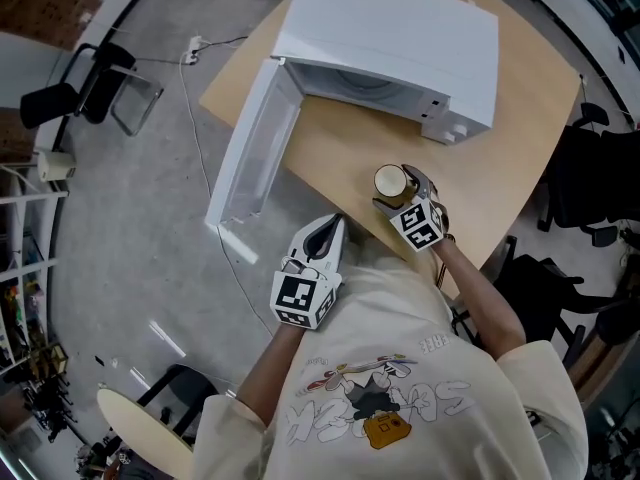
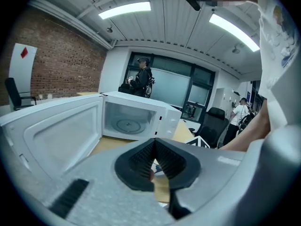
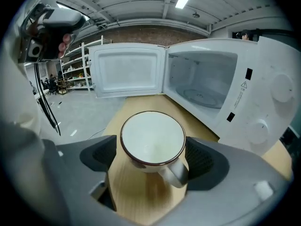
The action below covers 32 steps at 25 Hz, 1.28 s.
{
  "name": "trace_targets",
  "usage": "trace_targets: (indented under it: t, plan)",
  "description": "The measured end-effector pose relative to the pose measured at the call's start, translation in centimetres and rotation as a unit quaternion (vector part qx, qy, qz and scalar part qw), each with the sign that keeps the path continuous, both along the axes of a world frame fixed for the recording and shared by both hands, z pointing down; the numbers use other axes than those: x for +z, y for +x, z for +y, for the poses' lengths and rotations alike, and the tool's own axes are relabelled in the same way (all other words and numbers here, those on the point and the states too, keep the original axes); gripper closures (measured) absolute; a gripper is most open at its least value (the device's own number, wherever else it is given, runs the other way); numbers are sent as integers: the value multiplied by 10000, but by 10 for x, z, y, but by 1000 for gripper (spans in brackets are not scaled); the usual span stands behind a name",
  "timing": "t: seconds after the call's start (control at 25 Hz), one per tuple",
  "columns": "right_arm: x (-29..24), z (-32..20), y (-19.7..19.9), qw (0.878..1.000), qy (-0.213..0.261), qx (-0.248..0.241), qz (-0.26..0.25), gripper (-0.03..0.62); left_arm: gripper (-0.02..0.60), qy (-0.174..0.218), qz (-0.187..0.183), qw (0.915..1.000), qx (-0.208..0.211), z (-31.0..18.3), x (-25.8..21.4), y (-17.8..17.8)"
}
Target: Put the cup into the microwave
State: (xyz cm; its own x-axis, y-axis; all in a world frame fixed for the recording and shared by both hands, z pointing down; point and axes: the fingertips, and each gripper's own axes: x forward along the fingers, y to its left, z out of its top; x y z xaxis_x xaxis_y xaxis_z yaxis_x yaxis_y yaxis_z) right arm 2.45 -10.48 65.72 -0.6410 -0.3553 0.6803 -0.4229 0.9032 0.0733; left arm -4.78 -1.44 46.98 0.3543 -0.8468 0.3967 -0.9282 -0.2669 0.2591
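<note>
A white cup (image 1: 390, 181) with a dark rim stands upright on the wooden table (image 1: 505, 168), near its front edge. My right gripper (image 1: 394, 190) is open around it: in the right gripper view the cup (image 3: 153, 138) sits between the wide-spread pads, handle toward the camera. The white microwave (image 1: 400, 38) stands behind it with its door (image 1: 255, 148) swung fully open and its cavity (image 3: 207, 86) empty, showing the glass turntable. My left gripper (image 1: 330, 226) hovers off the table's front left edge, shut with nothing held, and points toward the microwave (image 2: 136, 119).
Black office chairs (image 1: 590, 188) stand right of the table and another chair (image 1: 85, 83) at the far left. A power strip and cable (image 1: 192, 53) lie on the grey floor. People stand in the background (image 2: 141, 79). Shelves (image 3: 75, 67) line the far wall.
</note>
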Motion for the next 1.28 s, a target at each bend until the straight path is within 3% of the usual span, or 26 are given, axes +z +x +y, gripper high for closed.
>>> trace_targets:
  t: [0.36, 0.8, 1.28]
  plan:
    - [-1, -6, -6, 9992, 204, -339, 104, 192, 577, -84, -31, 9998, -191, -5, 3, -6]
    - [-1, -8, -6, 9987, 149, 438, 207, 192, 577, -167, -15, 9995, -280, -10, 6, -8]
    - [-5, -19, -1, 9976, 348, 600, 3, 192, 577, -162, 1, 9993, -341, -10, 6, -15]
